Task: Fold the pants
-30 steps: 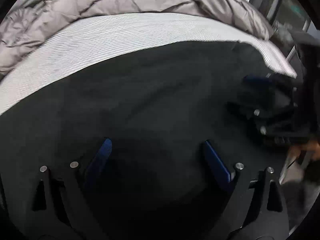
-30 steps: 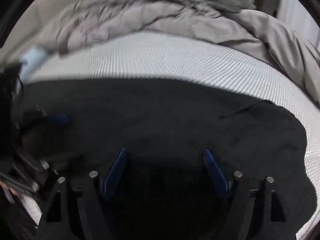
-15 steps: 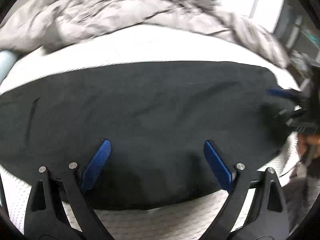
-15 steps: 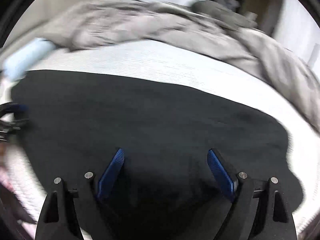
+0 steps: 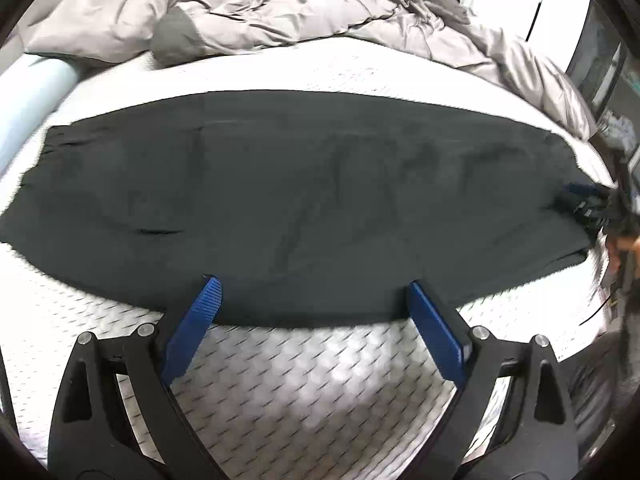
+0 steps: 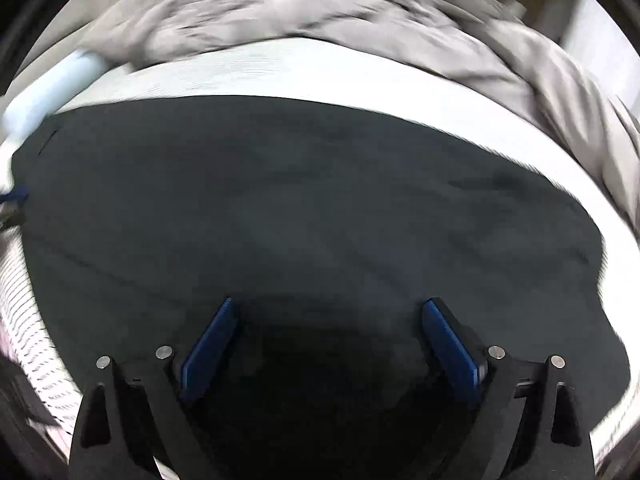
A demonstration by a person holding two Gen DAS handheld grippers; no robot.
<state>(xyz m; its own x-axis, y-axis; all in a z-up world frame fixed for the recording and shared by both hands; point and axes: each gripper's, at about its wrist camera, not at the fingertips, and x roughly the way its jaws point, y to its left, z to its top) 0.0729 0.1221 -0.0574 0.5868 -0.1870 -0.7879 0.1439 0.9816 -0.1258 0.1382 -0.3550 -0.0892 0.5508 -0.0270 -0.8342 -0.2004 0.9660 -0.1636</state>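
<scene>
Black pants (image 5: 304,204) lie spread flat across a white quilted mattress (image 5: 320,380), a rumpled grey duvet (image 5: 280,12) bunched behind them. The left hand-held gripper (image 5: 312,300) hangs at the near hem, blue pads (image 5: 196,320) spread wide and empty. The right hand-held gripper (image 6: 328,320) hovers over the dark cloth, its jaws opening, nothing pinched between them.

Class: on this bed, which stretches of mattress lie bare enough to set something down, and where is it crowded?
Bare mattress runs between the black pants' near edge and the left gripper. A second bare band lies between the pants' far edge and the rumpled grey duvet, which crowds the far side.
</scene>
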